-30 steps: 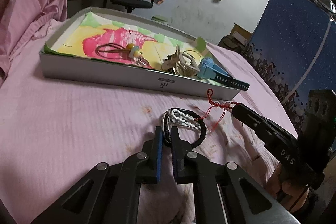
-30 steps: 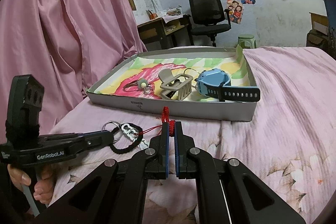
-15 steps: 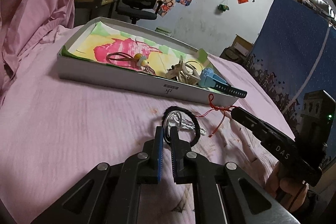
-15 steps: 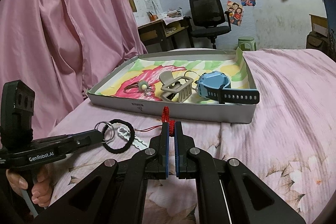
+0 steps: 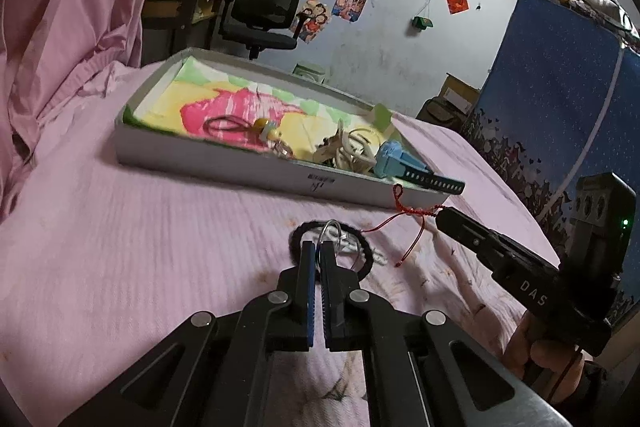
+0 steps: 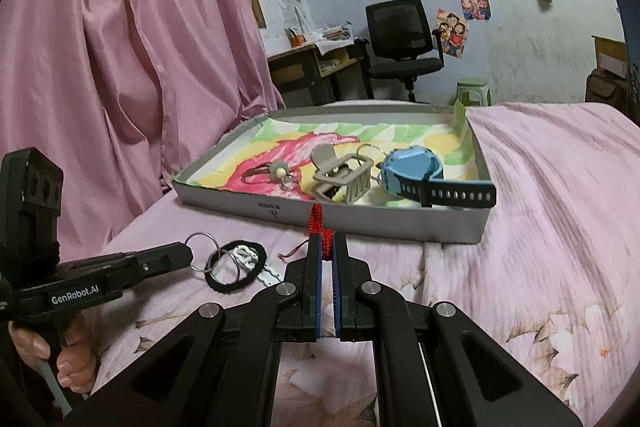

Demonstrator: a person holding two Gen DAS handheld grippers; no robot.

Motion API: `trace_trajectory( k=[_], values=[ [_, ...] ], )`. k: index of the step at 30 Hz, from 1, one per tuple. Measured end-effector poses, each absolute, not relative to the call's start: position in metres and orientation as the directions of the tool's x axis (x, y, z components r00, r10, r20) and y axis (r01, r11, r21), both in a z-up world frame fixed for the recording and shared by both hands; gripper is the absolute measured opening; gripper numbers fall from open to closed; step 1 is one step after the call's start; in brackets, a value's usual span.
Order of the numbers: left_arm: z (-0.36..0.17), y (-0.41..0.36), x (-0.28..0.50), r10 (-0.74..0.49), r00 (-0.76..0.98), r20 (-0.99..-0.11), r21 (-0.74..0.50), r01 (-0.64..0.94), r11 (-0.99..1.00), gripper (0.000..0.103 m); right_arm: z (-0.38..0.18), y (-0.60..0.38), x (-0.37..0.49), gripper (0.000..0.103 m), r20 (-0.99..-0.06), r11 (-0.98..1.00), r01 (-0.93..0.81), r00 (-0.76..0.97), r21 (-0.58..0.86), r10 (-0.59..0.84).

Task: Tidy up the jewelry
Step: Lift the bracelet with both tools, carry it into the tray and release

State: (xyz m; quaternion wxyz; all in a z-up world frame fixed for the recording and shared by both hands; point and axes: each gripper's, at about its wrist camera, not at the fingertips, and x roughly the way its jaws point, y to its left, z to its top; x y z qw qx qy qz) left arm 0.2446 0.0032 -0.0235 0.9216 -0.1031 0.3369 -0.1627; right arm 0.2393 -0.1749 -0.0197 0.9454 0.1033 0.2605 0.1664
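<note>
Left gripper [image 6: 188,253]: at the lower left of the right wrist view, we see it clenched on a key ring [image 6: 200,241], lifted a little above the pink sheet [image 6: 540,227].
Left gripper, own view [image 5: 316,251]: at the centre, its fingers are pressed together on the same ring [image 5: 332,229].
Loose things: just right of this gripper, a black hair tie [image 6: 236,269] with a white clip [image 6: 248,255] lies on the sheet, in front of the box [image 6: 360,223].
Right gripper [image 6: 326,241]: at the centre, it pinches a red cord [image 6: 318,219], whose thin tail runs left toward the hair tie.
Box contents: upper middle, a hair band with bead [image 6: 276,171], a beige clip [image 6: 340,179] and a blue watch [image 6: 412,175].
Risk: we think the cord tail or the rings could catch the hair tie and drag it, because they lie so close.
Views: only the left wrist view shows the cord's dangling tail [image 5: 416,239]; only the right one shows the second ring [image 6: 218,261].
</note>
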Motion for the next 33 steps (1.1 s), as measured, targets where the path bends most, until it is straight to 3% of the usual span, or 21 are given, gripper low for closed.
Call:
trace_trajectory(
  k=[6,22,28,33],
  values=[
    [0.001,-0.006,0.244,-0.351,0.760,-0.547,-0.249,0.253,0.935,0.003,0.000,-0.179,0.233,0.004,-0.374,0.924,-0.271,0.855,0.270,0.360],
    [0.056,-0.035,0.278,-0.198,0.936,-0.293,-0.048,0.192,0.980,0.003,0.052,-0.166,0.275,0.004,-0.094,0.941,-0.272,0.951,0.203,0.295],
    [0.045,-0.028,0.316,-0.172,0.941,-0.293,-0.058,0.162,0.985,0.003,0.043,-0.164,0.302,0.004,-0.093,0.943,-0.257,0.955,0.213,0.281],
    [0.031,-0.008,0.344,-0.155,0.928,-0.340,-0.151,0.109,0.982,0.003,0.032,-0.159,0.324,0.004,-0.137,0.944,-0.253,0.949,0.210,0.285]
  ],
)
